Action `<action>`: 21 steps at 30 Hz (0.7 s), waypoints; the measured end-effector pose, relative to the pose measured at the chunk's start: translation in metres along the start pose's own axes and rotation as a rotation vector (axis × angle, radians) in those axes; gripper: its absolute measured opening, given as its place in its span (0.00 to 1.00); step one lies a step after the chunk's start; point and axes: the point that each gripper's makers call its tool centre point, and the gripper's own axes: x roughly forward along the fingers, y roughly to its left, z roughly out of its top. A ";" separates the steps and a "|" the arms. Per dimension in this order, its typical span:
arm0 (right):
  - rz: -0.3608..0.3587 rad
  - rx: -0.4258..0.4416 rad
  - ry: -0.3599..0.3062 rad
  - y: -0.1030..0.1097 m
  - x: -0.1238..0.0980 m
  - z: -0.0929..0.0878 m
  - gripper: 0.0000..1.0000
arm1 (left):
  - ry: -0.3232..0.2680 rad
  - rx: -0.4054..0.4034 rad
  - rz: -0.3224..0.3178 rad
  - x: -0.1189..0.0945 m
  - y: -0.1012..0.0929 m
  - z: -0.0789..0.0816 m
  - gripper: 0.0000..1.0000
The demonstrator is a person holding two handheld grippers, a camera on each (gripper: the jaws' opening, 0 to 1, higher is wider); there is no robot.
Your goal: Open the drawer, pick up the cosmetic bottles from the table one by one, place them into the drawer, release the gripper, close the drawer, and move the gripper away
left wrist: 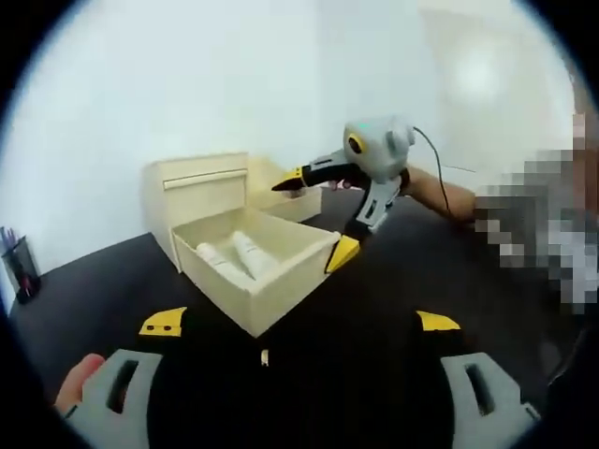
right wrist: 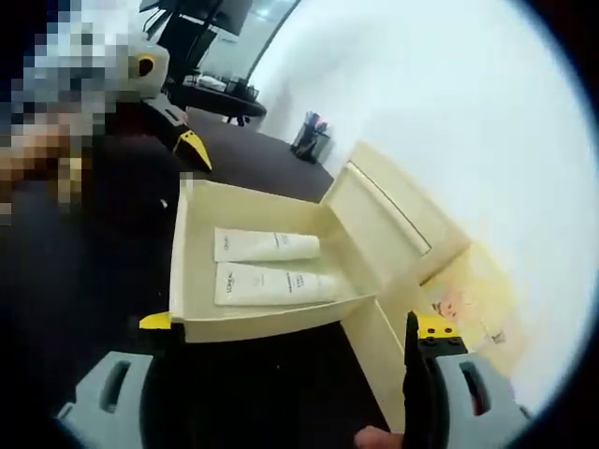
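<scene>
With both tubes (right wrist: 267,267) lying in the open drawer (left wrist: 281,281) at your left tool's (left wrist: 299,327) twelve o'clock, both tools (right wrist: 295,327) spread and empty, a crooked push could jam the drawer while closing.

The drawer (right wrist: 281,323) looks like pale, matt, smooth wood or board. Two cosmetic bottles (right wrist: 271,271) inside are smooth white plastic tubes. The worktop (left wrist: 103,290) is black and matt. The right hand-held gripper (left wrist: 314,220) has a grey plastic body.
</scene>
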 end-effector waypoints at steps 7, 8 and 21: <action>-0.021 0.008 0.018 -0.009 0.005 -0.002 0.93 | 0.005 0.014 -0.017 -0.001 -0.001 0.000 0.95; -0.018 0.012 0.019 -0.012 0.007 -0.003 0.93 | 0.006 0.013 -0.021 -0.001 -0.001 0.000 0.95; -0.021 0.016 0.043 -0.017 0.008 -0.006 0.93 | 0.010 0.006 0.019 -0.001 0.011 0.000 0.96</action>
